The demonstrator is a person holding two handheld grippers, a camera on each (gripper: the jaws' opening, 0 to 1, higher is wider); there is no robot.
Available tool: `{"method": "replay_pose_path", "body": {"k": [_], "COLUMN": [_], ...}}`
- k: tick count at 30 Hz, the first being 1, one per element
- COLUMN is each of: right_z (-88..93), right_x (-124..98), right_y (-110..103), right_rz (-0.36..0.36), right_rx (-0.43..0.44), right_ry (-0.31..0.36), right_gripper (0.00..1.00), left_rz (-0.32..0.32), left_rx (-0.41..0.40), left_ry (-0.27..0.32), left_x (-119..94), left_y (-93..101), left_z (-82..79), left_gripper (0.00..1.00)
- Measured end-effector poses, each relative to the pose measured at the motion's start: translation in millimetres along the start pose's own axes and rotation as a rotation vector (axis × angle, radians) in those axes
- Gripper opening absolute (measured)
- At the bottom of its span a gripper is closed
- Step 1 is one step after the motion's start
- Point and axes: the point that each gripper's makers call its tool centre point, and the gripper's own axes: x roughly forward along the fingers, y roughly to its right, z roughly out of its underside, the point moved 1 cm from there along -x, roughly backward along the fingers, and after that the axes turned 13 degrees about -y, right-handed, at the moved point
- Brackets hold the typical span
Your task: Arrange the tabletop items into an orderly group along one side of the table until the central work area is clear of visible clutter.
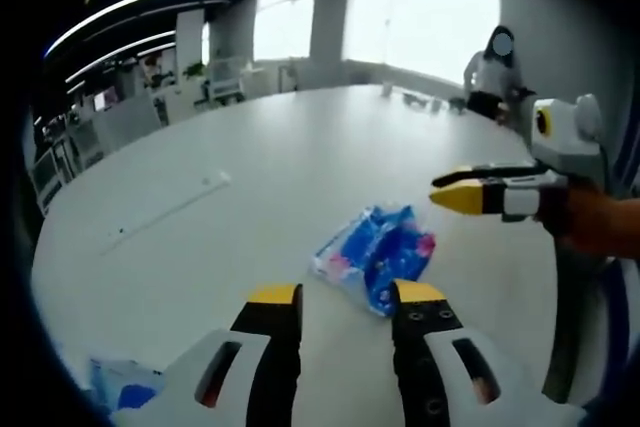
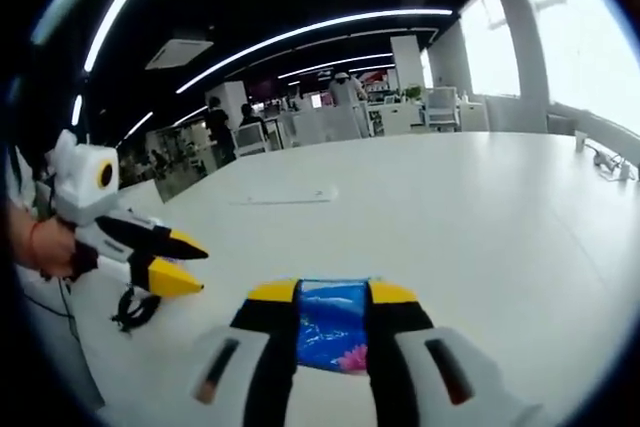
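Blue-and-pink packet (image 1: 375, 255) lies flat on the white table (image 1: 300, 147) in the left gripper view, its long axis running on a slant from lower left to upper right, the pink end toward the right. At the far left of that view a blue-and-white item (image 1: 115, 387) sits at the table's near edge, low beside the white gripper body, too cropped to name. A thin clear strip (image 1: 165, 209) lies well apart on the open tabletop to the upper left. The left gripper (image 1: 346, 299) rises from the bottom with its yellow-tipped jaws parted and nothing between them; the packet lies just beyond the tips, and touch cannot be judged. At the right, the right gripper (image 1: 458, 191) reaches in sideways, held by a hand, with its jaws close together and nothing visible between them here. A person (image 1: 492, 72) stands by the far windows. In the right gripper view, the left gripper (image 2: 178, 265) enters from the left, hand-held, jaws apart and empty, with a black cable loop (image 2: 135, 309) lying on the table below it. The right gripper (image 2: 333, 294) is at the bottom centre, clenched on a blue packet (image 2: 332, 327) whose printed face fills the gap between the jaws, long axis running along the jaws.
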Motion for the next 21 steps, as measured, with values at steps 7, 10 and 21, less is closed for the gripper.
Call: {"method": "replay_pose_path", "body": {"k": [7,10,21], "right_z": [-6.6,-8.7,-14.1], "right_x": [0.9,1.5,3.5], "right_y": [-16.5,-22.0,-38.1], "right_rz": [-0.023,-0.030,-0.050], "right_rx": [-0.009,-0.014,-0.031], "right_ry": [0.011,0.013,0.014], "right_gripper": [0.23,0.23,0.24], "left_rz": [0.012,0.005,-0.008], "left_rx": [0.005,0.010,0.001], "left_ry": [0.017,0.017,0.038], "left_x": [-13.3,-19.6,-38.5], "left_y": [-5.9,-10.6,-22.6], "left_z": [2.9,5.1,6.3], "left_gripper": [0.43,0.44,0.47]}}
